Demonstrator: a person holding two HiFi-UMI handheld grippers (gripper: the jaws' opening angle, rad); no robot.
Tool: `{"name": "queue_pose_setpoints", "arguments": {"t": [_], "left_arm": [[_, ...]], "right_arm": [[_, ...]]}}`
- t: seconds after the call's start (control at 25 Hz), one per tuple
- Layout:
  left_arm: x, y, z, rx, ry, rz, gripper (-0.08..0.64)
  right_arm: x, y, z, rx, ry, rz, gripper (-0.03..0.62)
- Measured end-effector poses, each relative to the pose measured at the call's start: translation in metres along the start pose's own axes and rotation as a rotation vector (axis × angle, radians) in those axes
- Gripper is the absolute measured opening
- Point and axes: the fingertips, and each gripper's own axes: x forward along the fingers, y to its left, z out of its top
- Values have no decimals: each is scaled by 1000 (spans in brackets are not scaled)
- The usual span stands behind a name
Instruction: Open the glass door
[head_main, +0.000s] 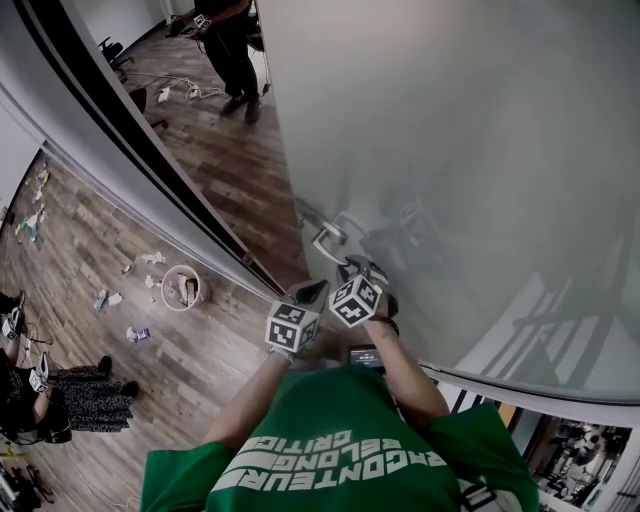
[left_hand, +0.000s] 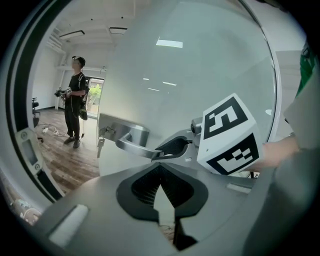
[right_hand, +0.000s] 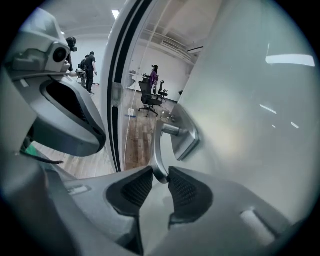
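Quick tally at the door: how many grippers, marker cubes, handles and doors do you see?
grey two-jaw grippers: 2, left gripper, right gripper
white cubes with black square markers: 2
silver metal lever handle: 1
frosted glass door: 1
Total: 6

left gripper (left_hand: 161, 167) jaws together, empty; right gripper (right_hand: 161, 177) clamped on handle (right_hand: 159, 142)

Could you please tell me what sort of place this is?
Probably an office: a frosted glass door with a metal handle, office chairs further back, and a wood floor.
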Motion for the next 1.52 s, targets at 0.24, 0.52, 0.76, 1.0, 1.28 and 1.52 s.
{"name": "queue_pose_setpoints", "arguments": {"t": [0.24,0.52,0.76,1.0,1.28,1.52], "left_arm": [[10,0,0,-8,-1,-12,17],[40,11,13,-9,-11,-46,17],[72,11,23,0,-10,-77,17],[94,13,36,9,6,-103,17],[120,19,49,22,28,-127,17],[144,22,60,29,21,-145,17]], "right_arm": [[10,-20,-7,24,10,4,89],[28,-51,-9,70,24,-11,89],[42,-80,-25,120,38,-28,89],[49,-115,-32,167,55,-50,89],[63,-150,-45,212,70,-85,89],[66,-178,-60,250,79,-121,89]]}}
